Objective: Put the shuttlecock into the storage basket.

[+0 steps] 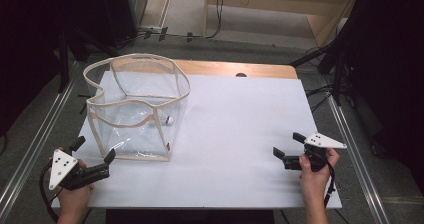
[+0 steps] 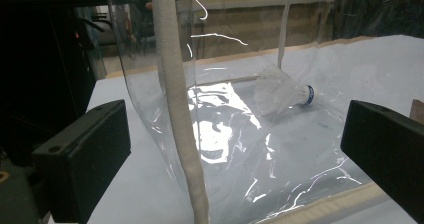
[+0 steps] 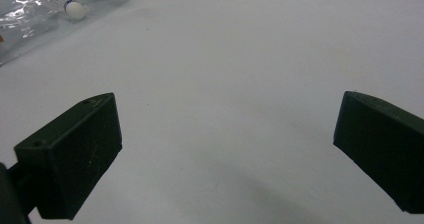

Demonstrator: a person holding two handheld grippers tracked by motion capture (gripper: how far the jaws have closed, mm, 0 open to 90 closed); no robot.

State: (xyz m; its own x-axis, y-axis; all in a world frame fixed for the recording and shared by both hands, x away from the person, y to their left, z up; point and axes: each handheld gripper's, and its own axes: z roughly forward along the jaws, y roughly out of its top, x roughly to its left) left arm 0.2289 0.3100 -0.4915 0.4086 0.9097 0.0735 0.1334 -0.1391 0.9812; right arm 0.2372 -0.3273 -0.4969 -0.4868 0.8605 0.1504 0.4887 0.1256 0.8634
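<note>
A flat white sheet [image 1: 235, 134] lies under the left claw [image 1: 95, 149] and the right claw [image 1: 287, 144]. A light brown wooden table edge [image 1: 240, 69] shows far ahead of both. A shiny grey metal rail [image 1: 356, 159] runs beside the right claw, on its outer side.

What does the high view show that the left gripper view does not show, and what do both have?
High view alone: the person's hands, the right gripper with fingers apart over the white table cover, and the bag's whole rim. Left gripper view alone: the blue band on the shuttlecock. Both: the clear bag with beige edging, the shuttlecock inside it, and the open left gripper by the bag's corner.
</note>
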